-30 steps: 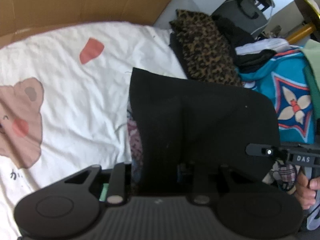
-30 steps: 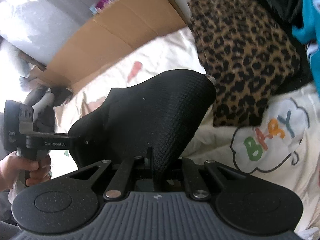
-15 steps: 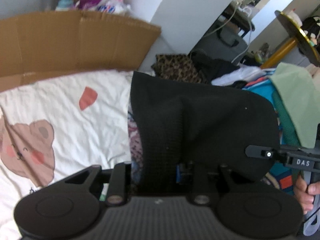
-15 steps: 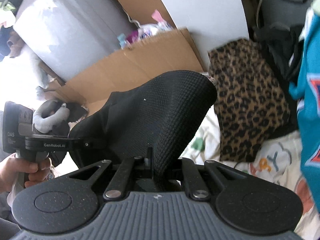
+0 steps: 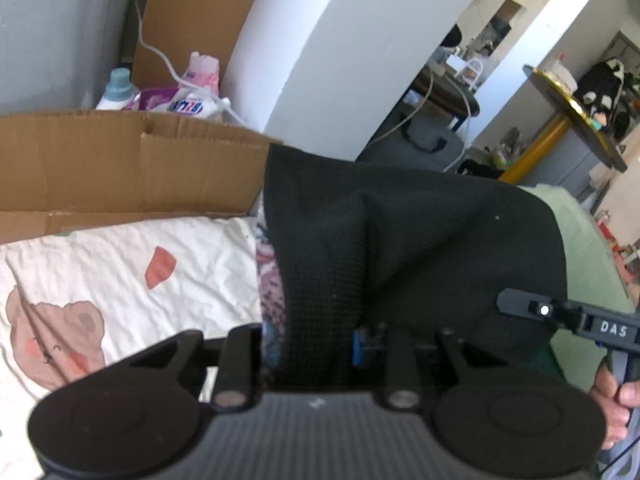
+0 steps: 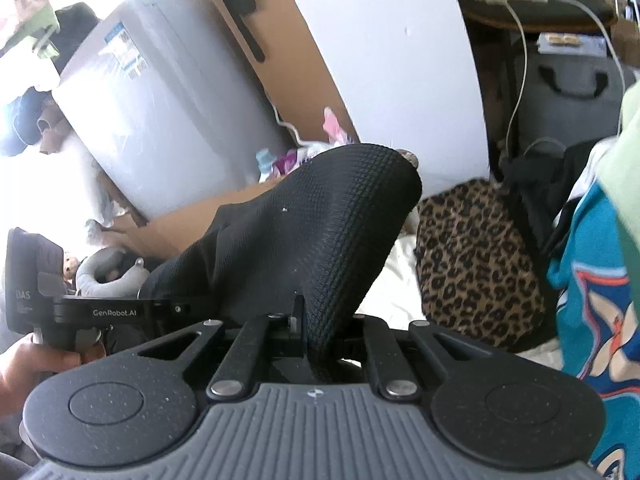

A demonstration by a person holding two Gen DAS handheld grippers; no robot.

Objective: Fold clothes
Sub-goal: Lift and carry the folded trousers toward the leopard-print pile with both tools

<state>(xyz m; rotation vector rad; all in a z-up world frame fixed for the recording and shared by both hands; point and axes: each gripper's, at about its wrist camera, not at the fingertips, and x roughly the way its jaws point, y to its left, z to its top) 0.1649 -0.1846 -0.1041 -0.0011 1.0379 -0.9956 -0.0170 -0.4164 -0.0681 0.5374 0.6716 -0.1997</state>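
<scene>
Both my left tool (image 5: 320, 344) and right tool (image 6: 316, 332) pinch the black waffle-knit garment (image 5: 400, 240) — uneven lifting could drag it loose.

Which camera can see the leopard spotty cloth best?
The right wrist view. There the leopard-print cloth lies in plain sight on the bed, right of the black garment held up in front. The left wrist view shows none of it; the black garment fills the middle.
</scene>
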